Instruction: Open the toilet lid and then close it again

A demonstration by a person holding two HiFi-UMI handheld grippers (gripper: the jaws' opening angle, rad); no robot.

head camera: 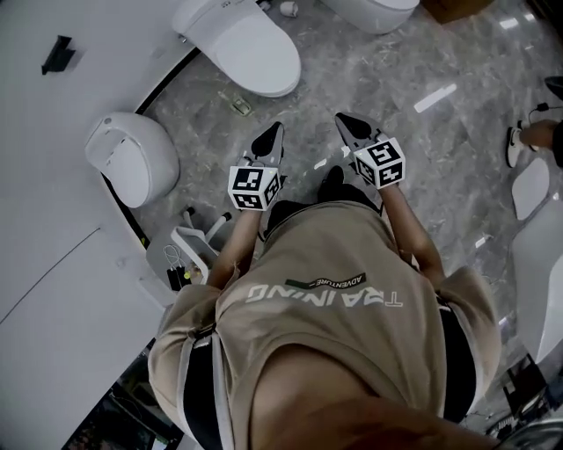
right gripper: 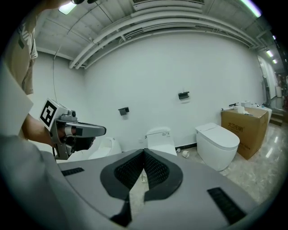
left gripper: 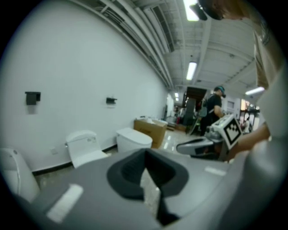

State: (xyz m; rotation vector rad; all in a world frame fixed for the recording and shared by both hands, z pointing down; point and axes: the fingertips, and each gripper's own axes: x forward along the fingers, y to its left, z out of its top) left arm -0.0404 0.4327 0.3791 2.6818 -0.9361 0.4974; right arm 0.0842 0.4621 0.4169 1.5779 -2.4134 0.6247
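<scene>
Tan shirt [head camera: 334, 308] of mine hogs the bottom of the head view. Past it both tools poke out over the floor, left gripper [head camera: 274, 132] and right gripper [head camera: 345, 123]. Each has its jaws pinched together with nothing between them. From above, the toilet lid [head camera: 251, 48] I'm after sits at 11 o'clock, down flat and well apart from both tips. You also get a second toilet [head camera: 132, 158] at 9 o'clock and a third toilet [head camera: 374, 9] cut off at 12.

That top-down layout only shows in the head view. The right gripper view adds a cardboard box [right gripper: 245, 128] at 3 o'clock and black wall fittings [right gripper: 183, 95] above the toilets. The left gripper view looks down the hall instead, where another person [left gripper: 215, 108] stands at 2 o'clock under strip lights [left gripper: 191, 71].

The floor [head camera: 422, 149] is glossy grey marble-look tile that catches the lights, and the wall [right gripper: 180, 67] is plain white.
</scene>
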